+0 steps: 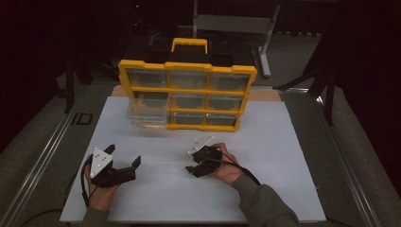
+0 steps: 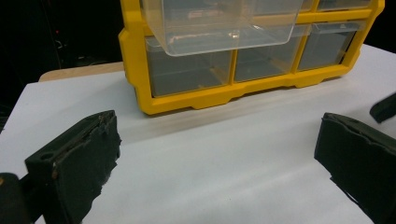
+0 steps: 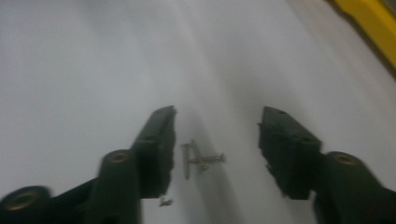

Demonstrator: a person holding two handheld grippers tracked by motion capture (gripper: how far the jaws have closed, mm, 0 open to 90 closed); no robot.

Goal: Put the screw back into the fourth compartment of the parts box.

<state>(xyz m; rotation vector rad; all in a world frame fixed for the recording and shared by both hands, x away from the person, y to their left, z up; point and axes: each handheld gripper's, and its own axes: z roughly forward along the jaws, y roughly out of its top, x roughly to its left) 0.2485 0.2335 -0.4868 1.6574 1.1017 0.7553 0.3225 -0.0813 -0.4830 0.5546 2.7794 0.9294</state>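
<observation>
PROGRESS: pick-up of screws (image 3: pixel 201 159) not yet done, pads not touching | RIGHT: right gripper (image 3: pixel 217 140) half-open, straddling them on white table (image 1: pixel 283 156) | LEFT: left gripper (image 2: pixel 210 154) wide, empty, at 8 o'clock | LEFT TO DO: grasp, lift | UNCLEAR: organiser (image 1: pixel 187 94) at 12 o'clock, drawer (image 2: pixel 224 23) pulled out, contents unreadable; screw count blurred.

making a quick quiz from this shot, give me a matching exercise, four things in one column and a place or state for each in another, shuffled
Things:
1. screws
2. left claw
3. pulled-out clear drawer
4. organizer handle

Places or states:
A. sticks out of the yellow organizer's left column
B. lie on the white table between the right claw's jaws
C. yellow, on top of the case
D. wide open, nothing between the jaws

Pairs: 1-B, 2-D, 3-A, 4-C
</observation>
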